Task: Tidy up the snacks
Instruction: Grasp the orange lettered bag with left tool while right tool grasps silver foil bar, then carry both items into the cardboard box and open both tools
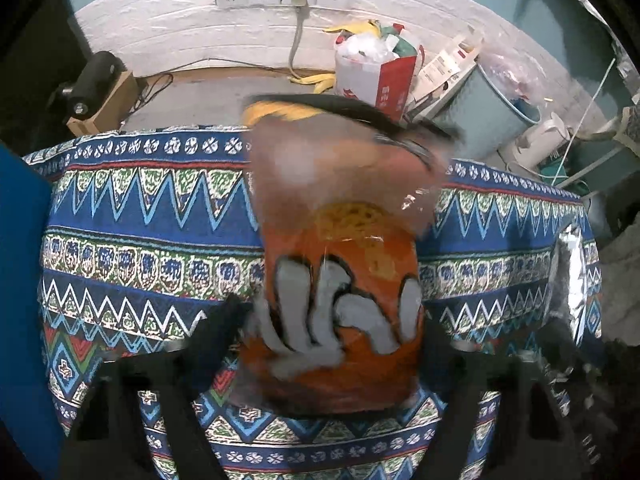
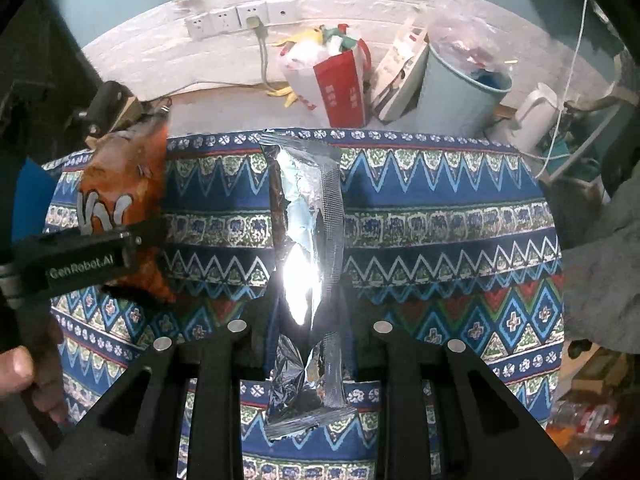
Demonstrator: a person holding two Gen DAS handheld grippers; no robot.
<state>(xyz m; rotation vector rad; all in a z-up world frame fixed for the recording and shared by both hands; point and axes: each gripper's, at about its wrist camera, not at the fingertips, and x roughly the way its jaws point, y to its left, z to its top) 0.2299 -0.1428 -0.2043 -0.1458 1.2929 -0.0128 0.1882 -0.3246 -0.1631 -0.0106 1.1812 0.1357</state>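
My left gripper (image 1: 336, 320) is shut on an orange snack bag (image 1: 340, 264) with white lettering and holds it above the patterned tablecloth (image 1: 140, 216). The same orange bag (image 2: 120, 200) and the left gripper (image 2: 132, 248) show at the left of the right wrist view. My right gripper (image 2: 308, 312) is shut on a silver foil snack bag (image 2: 308, 216), held upright with its seam side facing me. The silver bag's edge also shows at the right of the left wrist view (image 1: 576, 280).
The table with the blue patterned cloth (image 2: 440, 240) stands before a white brick wall with sockets (image 2: 240, 20). Behind it on the floor are a red-and-white paper bag of rubbish (image 2: 336, 84), a pale blue bin (image 2: 460, 92), a white kettle (image 2: 532, 120) and a black device (image 1: 92, 80).
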